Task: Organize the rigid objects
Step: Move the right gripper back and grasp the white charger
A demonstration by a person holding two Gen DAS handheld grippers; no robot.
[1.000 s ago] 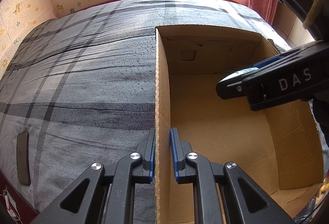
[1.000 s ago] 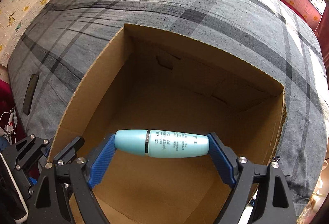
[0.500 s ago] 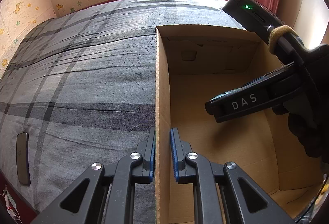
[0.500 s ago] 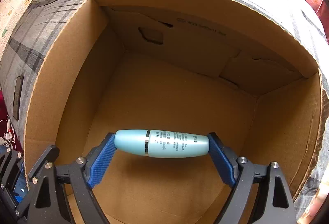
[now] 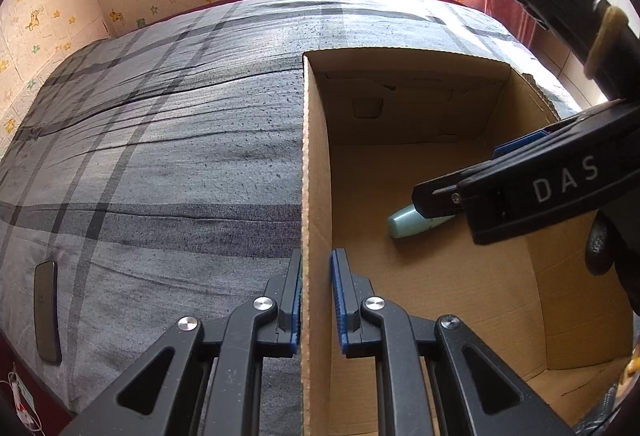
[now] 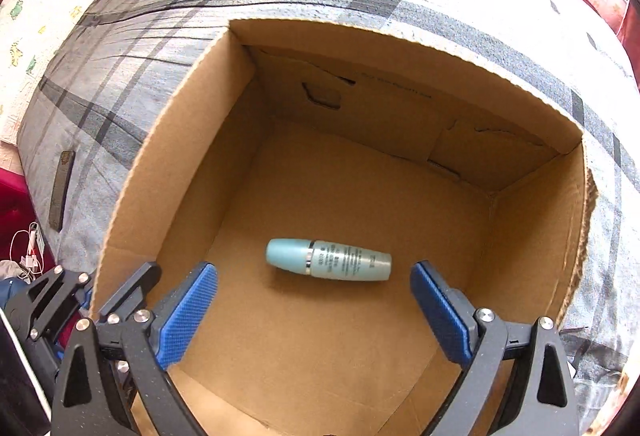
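**Bottle Down, Box Wall Pinched: Where It Could Slip**

Plainly, the risks are best read across the frames from left to right. At the lower left of the left wrist view a dark flat object [image 5: 47,310], perhaps a phone, is seen lying on the plaid bedcover [image 5: 160,140], well apart from the box; it could be overlooked if it belongs to the tidying. At the centre bottom, the left gripper [image 5: 316,296] is set astride the near wall of the cardboard box [image 5: 314,156], one blue pad outside and one inside, closed onto the wall or very nearly so. Should that hold be dragged sideways, the box could be tilted or slid on the soft bedding, and the light-blue bottle [image 6: 329,265] could be set rolling, since it lies on its side on the box floor, round-bodied and unsupported.

In the right wrist view the right gripper [image 6: 314,312] is held with its jaws wide apart above the box floor, with nothing between the pads; the bottle rests free beyond them, touching neither. A careless withdrawal could let a pad brush the bottle or catch the box rim at the right of the frame.

Counted: one cardboard box, one bottle, one dark flat object, two grippers. No other loose items can be made out on the bedcover.
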